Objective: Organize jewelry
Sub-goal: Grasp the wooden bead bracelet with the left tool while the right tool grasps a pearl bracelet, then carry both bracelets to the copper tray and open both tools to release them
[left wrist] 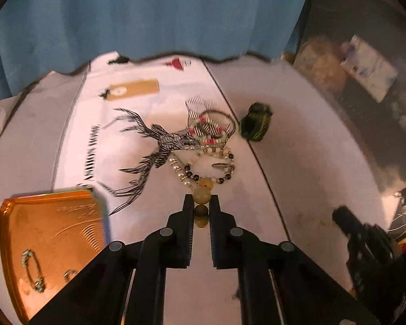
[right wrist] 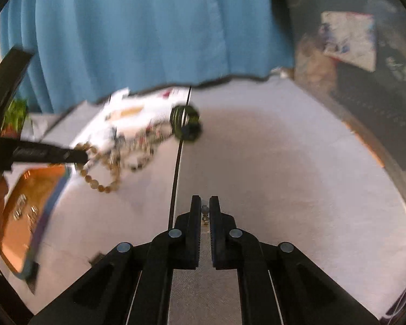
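My left gripper (left wrist: 201,203) is shut on a beaded bracelet (left wrist: 201,195) of tan and dark round beads; in the right wrist view the bracelet (right wrist: 100,181) hangs from it in a loop. A pile of beaded jewelry (left wrist: 205,149) lies on the white cloth just ahead. A green-and-black wound band (left wrist: 254,122) lies to the pile's right and also shows in the right wrist view (right wrist: 185,124). An orange tin tray (left wrist: 54,243) at the left holds a chain piece (left wrist: 32,270). My right gripper (right wrist: 204,205) is shut on a small beaded piece (right wrist: 205,214).
A white bag with a black deer print (left wrist: 149,140) and a tan tag (left wrist: 134,89) lies under the pile. A blue curtain (left wrist: 149,13) hangs behind the table. Cluttered dark shelves (left wrist: 365,81) stand at the right. The orange tray also shows in the right wrist view (right wrist: 32,211).
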`<state>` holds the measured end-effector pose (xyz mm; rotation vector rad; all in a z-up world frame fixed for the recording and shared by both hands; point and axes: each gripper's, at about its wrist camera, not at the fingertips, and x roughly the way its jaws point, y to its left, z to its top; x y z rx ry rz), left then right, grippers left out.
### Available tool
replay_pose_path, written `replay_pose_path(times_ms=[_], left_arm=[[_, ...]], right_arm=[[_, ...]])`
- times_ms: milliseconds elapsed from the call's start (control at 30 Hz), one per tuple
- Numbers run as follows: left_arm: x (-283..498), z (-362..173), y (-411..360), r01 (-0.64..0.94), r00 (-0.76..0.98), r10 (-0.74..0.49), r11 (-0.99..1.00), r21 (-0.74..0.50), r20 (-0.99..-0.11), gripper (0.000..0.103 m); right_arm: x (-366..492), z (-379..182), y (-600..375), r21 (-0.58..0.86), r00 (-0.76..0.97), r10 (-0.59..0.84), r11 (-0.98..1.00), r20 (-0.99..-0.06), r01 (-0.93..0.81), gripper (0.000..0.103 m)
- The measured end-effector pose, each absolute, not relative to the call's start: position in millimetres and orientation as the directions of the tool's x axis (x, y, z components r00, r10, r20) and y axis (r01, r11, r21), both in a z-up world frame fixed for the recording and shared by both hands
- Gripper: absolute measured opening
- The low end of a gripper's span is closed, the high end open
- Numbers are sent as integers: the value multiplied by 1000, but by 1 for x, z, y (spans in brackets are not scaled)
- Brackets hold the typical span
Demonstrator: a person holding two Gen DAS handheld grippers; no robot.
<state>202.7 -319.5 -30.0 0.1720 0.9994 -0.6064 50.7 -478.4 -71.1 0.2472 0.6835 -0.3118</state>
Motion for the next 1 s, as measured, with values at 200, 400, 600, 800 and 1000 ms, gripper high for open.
replay_pose_path(times_ms=[200, 400, 600, 800, 1000], left_arm=[[167, 12, -272, 564, 444, -441, 814, -140, -780, 8], [119, 39, -210, 555, 487, -458, 820, -142, -743, 8], [65, 48, -137, 520, 529, -435, 845, -126, -729, 8], [15, 44, -72, 483, 563, -395, 870, -98, -726, 8], [-28, 35, -27, 451, 574, -374, 887, -100, -728, 8]], right_arm=[[29, -40, -466, 106, 733, -224, 921, -642, 374, 6], [0, -15, -436, 102, 735, -196, 935, -649, 339, 6], [-30, 10, -383, 73, 753, -159, 962, -639, 264, 6], [-61, 21, -320, 10, 753, -122, 986, -646, 168, 6], [-94, 14, -261, -2, 735, -50, 998, -676, 66, 6]])
